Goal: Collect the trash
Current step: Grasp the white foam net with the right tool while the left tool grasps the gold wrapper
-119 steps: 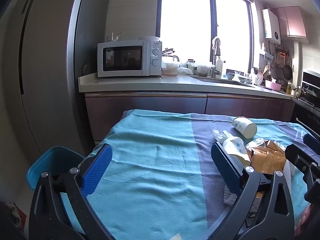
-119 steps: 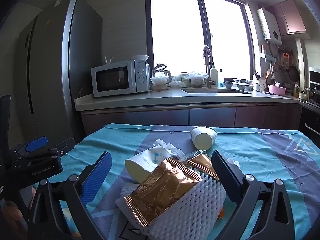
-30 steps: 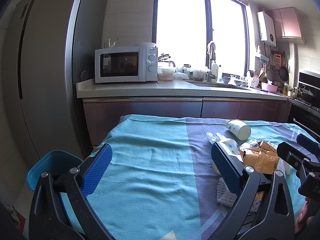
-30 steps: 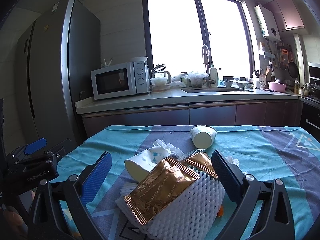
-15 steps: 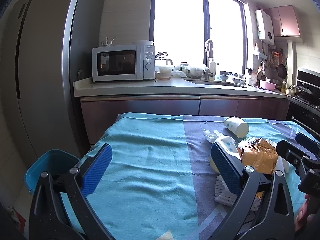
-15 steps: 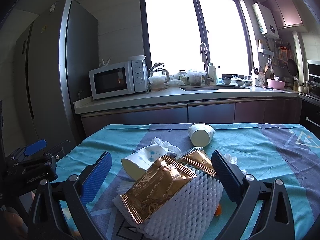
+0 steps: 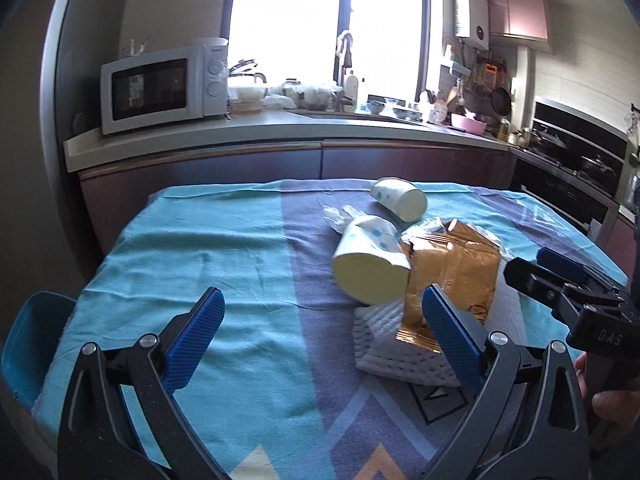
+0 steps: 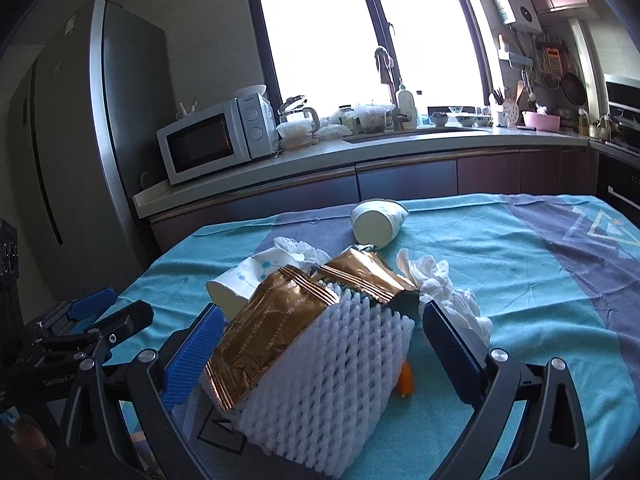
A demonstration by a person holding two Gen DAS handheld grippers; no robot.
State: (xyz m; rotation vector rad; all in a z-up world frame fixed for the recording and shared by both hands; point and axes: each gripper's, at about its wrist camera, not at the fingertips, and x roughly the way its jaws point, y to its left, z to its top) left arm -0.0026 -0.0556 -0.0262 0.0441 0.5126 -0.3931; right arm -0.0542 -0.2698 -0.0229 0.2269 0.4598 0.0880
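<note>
The right hand-held gripper (image 8: 323,344) has its black arms spread wide, and its blue, cross-hatched pads (image 8: 448,344) stand either side of a white foam net sleeve (image 8: 320,384) without touching it; it holds nothing. The sleeve is a soft, diamond-mesh tube lying on the bench (image 8: 540,280), which is covered in a teal and grey-purple woven cloth with a geometric print. Two crinkled, shiny gold foil packets (image 8: 264,328) lie across the top of the sleeve. Just right of them sits a crumpled white tissue (image 8: 444,288), and a small orange scrap (image 8: 406,380) shows at the sleeve's near right foot. To the left, a paper cup with blue dots (image 8: 244,280) lies on its side against the packets, with more crumpled tissue behind it. Farther off, a second paper cup (image 8: 378,222) lies tipped over, apart from the heap. The left hand-held gripper (image 7: 322,336) is likewise wide open and empty, above bare cloth, its right pad near the left edge of the sleeve. A blue plastic bin (image 7: 28,348) stands low at the bench's left edge. Beyond are a white microwave (image 8: 218,140) on a pale countertop and a tall steel refrigerator (image 8: 92,132).
</note>
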